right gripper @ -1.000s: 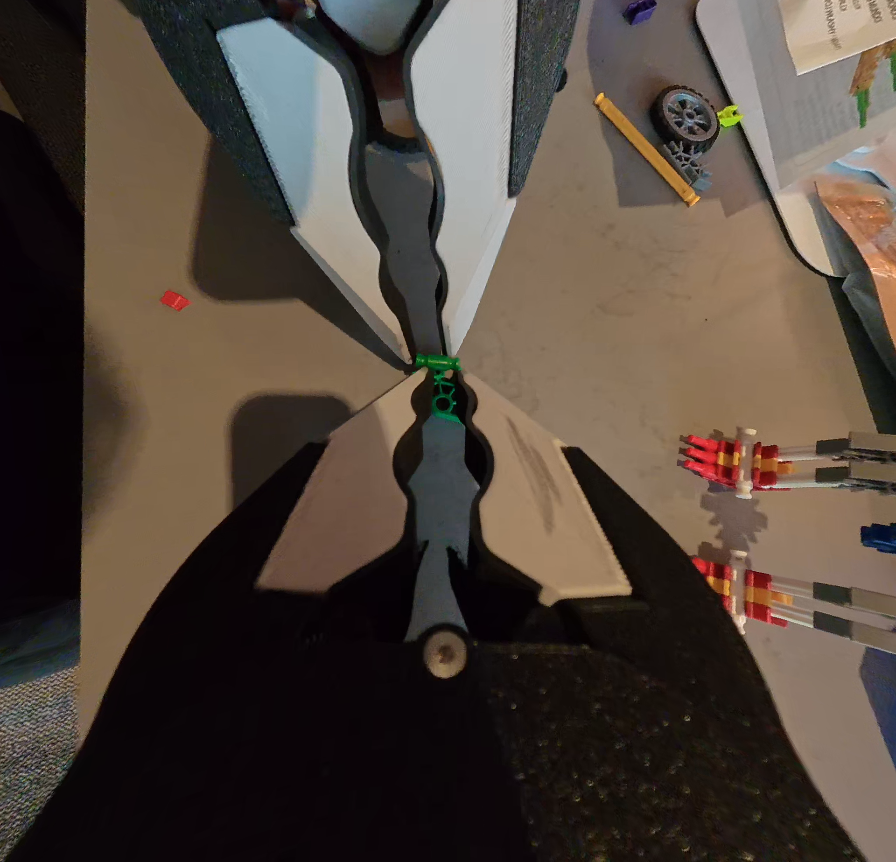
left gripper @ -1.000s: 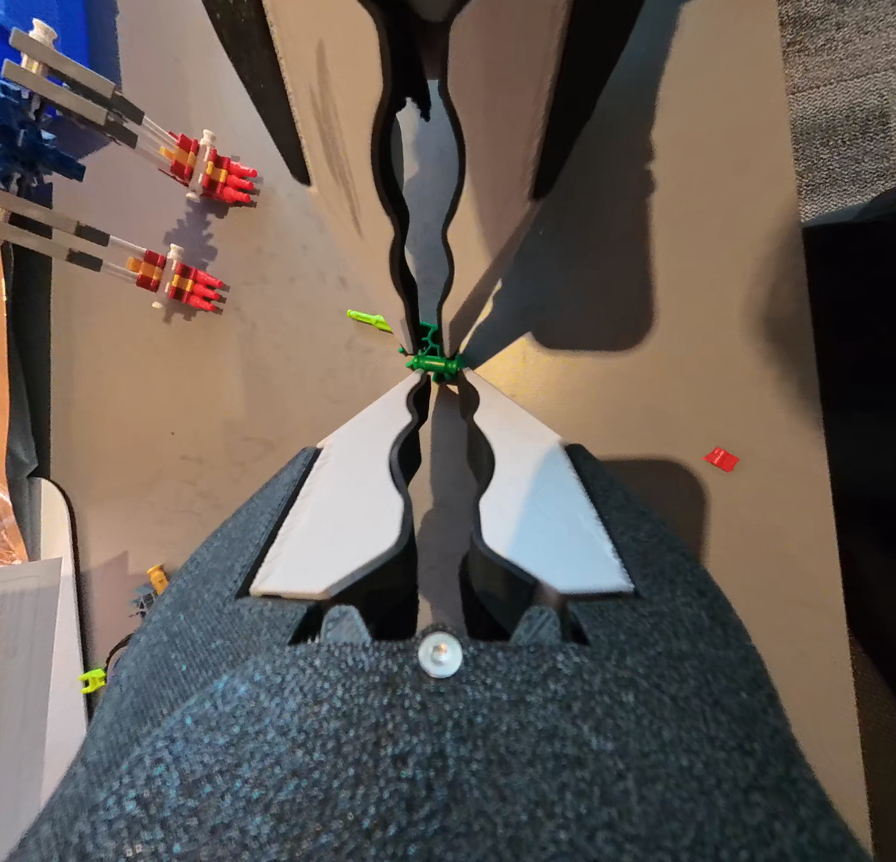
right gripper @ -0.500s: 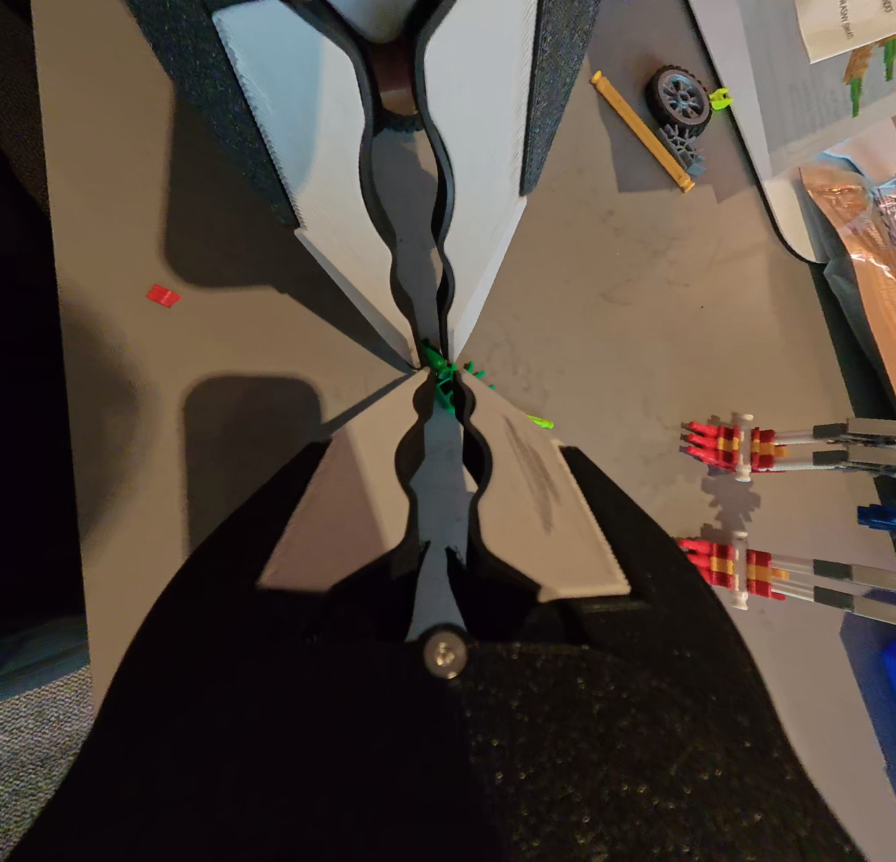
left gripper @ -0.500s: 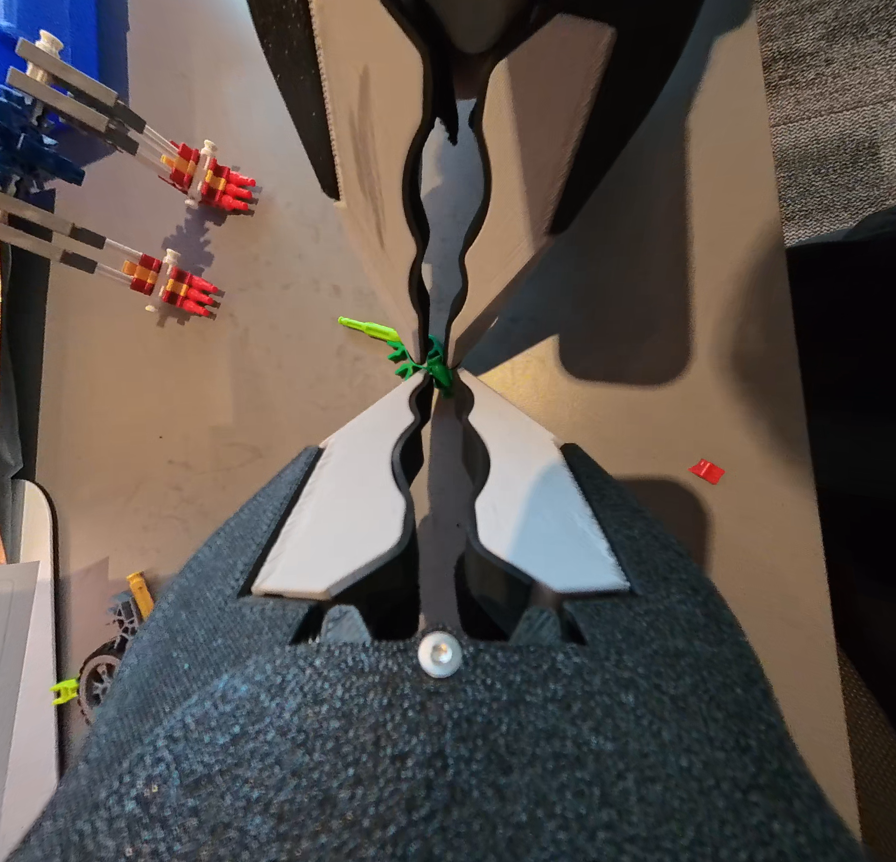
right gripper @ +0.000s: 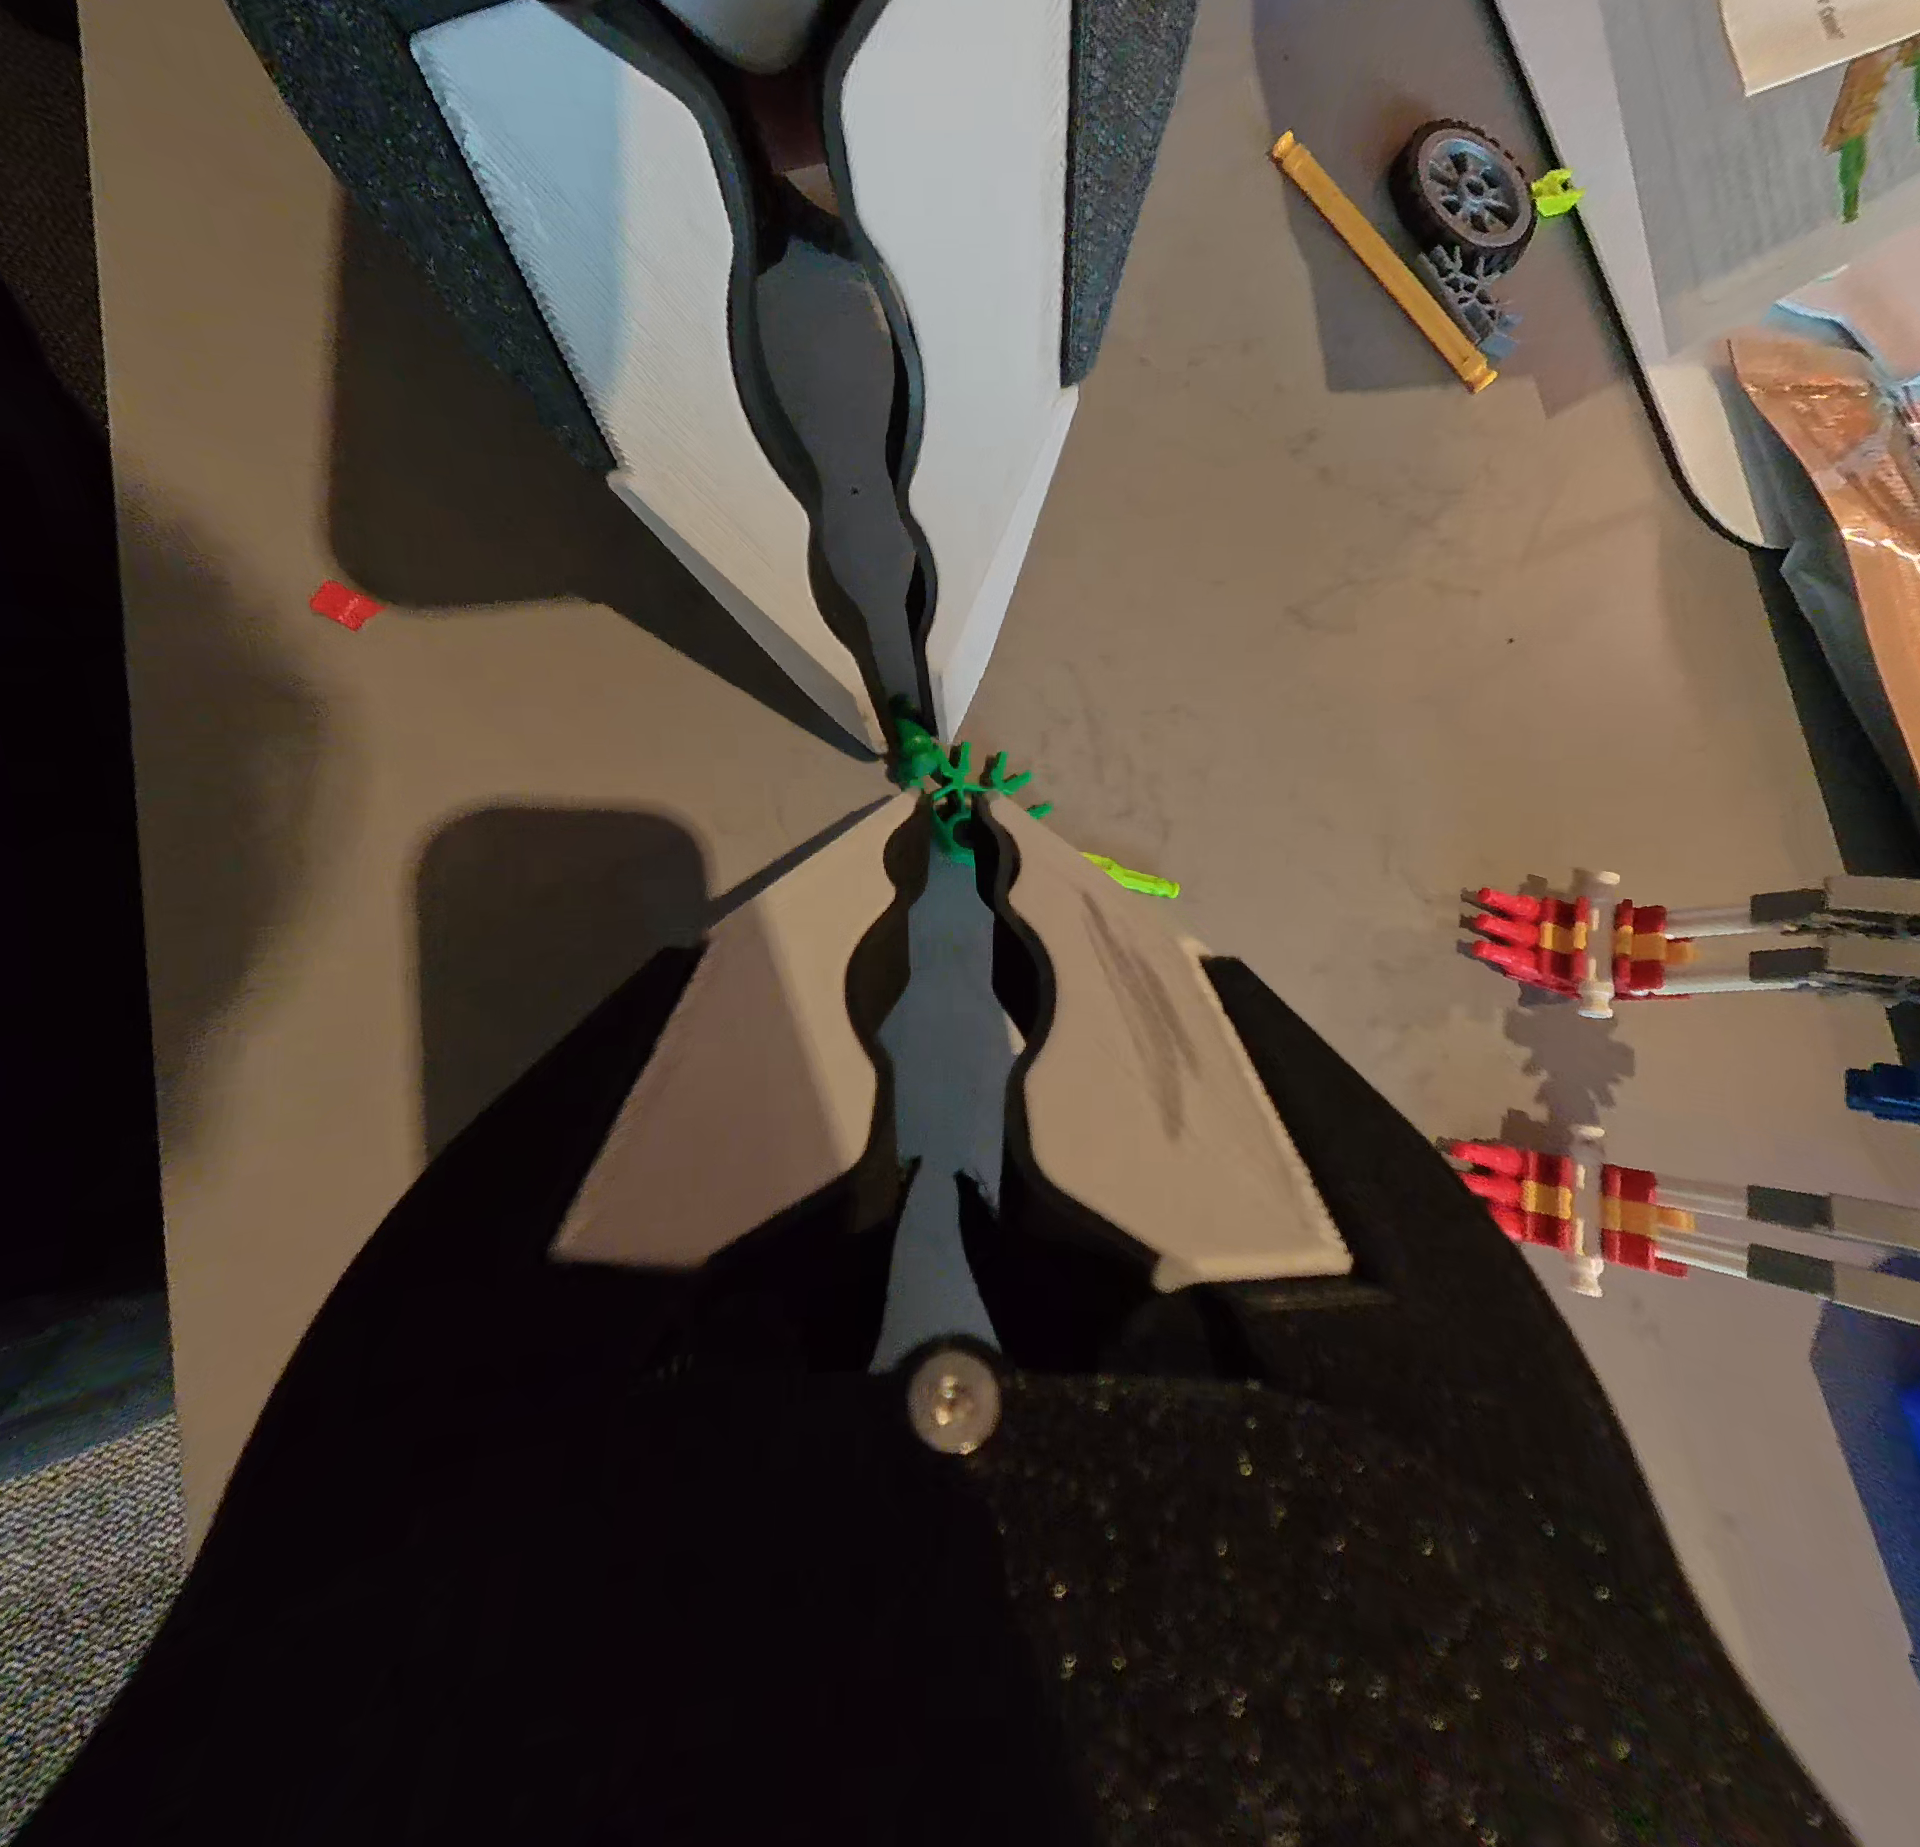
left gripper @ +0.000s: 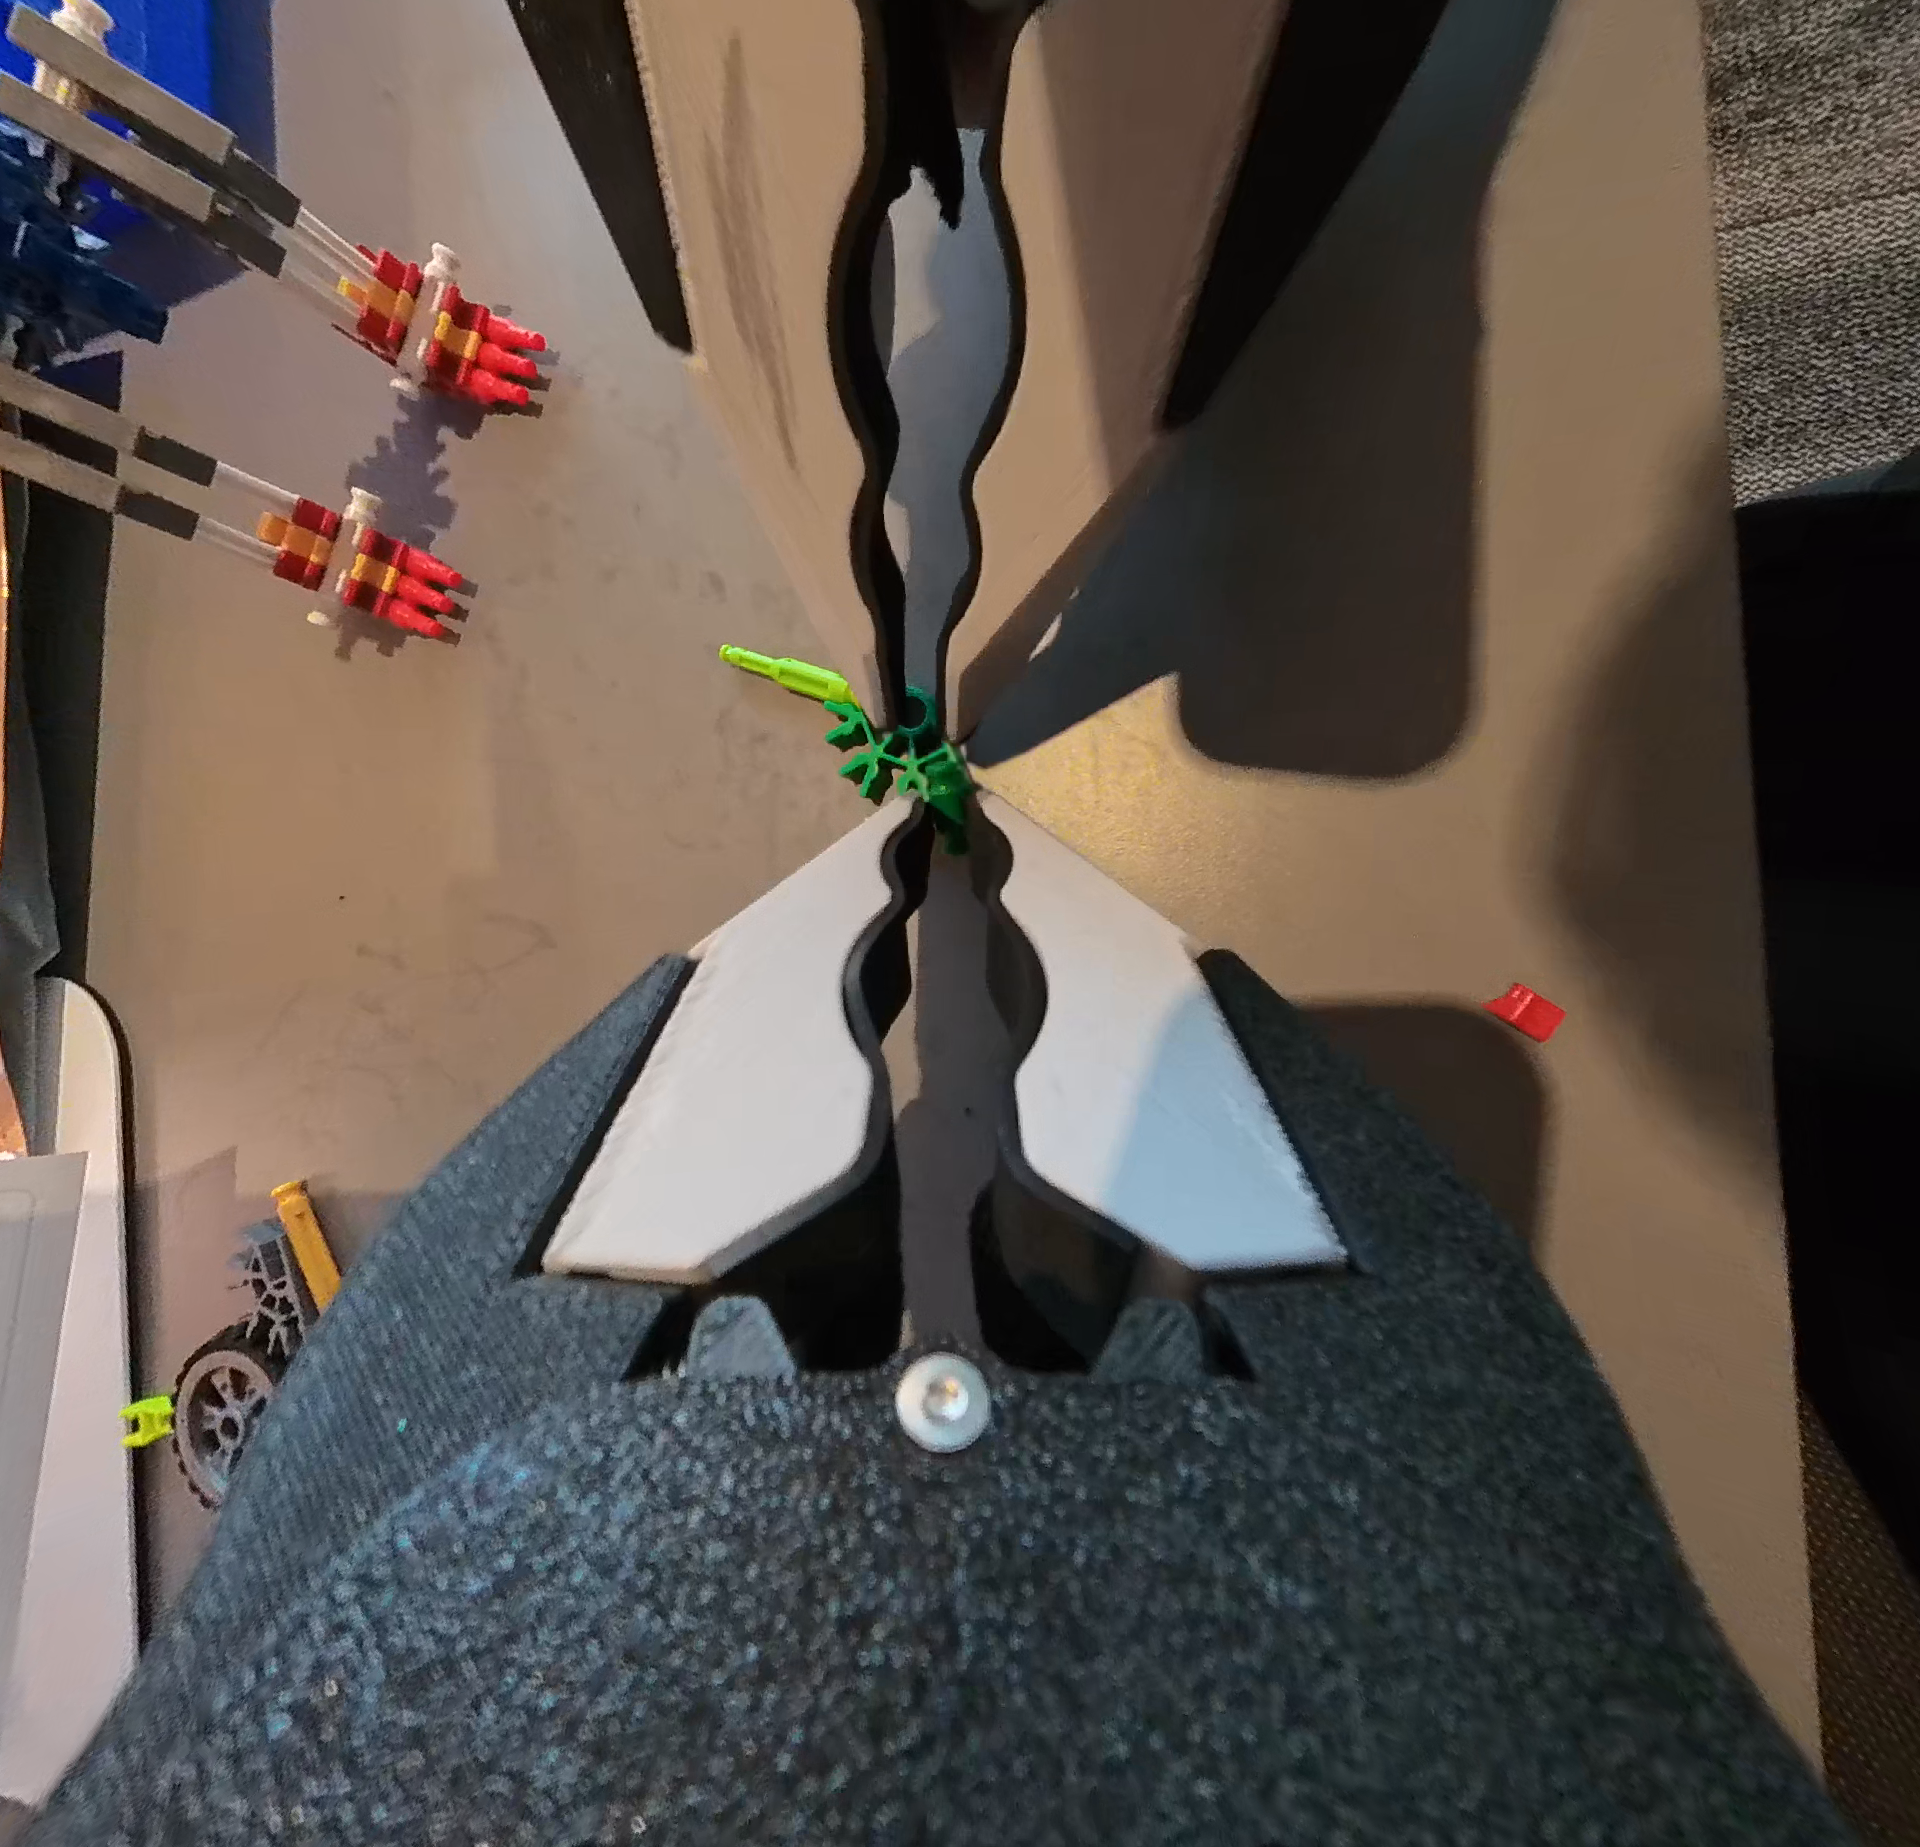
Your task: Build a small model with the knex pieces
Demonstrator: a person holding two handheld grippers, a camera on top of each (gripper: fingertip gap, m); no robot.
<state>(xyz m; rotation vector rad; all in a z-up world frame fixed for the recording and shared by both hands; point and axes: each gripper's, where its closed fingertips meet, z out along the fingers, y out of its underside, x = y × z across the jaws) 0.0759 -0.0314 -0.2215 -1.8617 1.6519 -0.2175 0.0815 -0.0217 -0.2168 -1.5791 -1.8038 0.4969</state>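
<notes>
My two grippers meet tip to tip over a tan table. My left gripper (left gripper: pixel 940 823) is shut on one end of a small green connector assembly (left gripper: pixel 902 761). My right gripper (right gripper: pixel 951 833) is shut on the other end, a green ring-shaped part (right gripper: pixel 951 829). The assembly (right gripper: pixel 966 779) has spiky snowflake-like arms sticking out sideways between the tips. In the left wrist view the right gripper (left gripper: pixel 914 706) comes in from the top. In the right wrist view the left gripper (right gripper: pixel 909 729) comes in from the top. A lime-green rod (left gripper: pixel 784 673) lies on the table just beside the tips, and it also shows in the right wrist view (right gripper: pixel 1132 875).
A red, yellow and grey brick model (left gripper: pixel 416 332) (right gripper: pixel 1558 945) with blue parts lies to one side. A small red piece (left gripper: pixel 1523 1011) (right gripper: pixel 346 604) lies opposite. A wheel (right gripper: pixel 1473 195), a yellow rod (right gripper: pixel 1377 259) and a lime clip (right gripper: pixel 1555 190) sit by a white tray (right gripper: pixel 1590 239) holding papers. Carpet (left gripper: pixel 1808 187) lies beyond the table edge.
The green assembly has turned between the tips, so its spiky arms now show sideways. Both grippers stayed shut and shifted slightly; the wheel has come into the left wrist view.
</notes>
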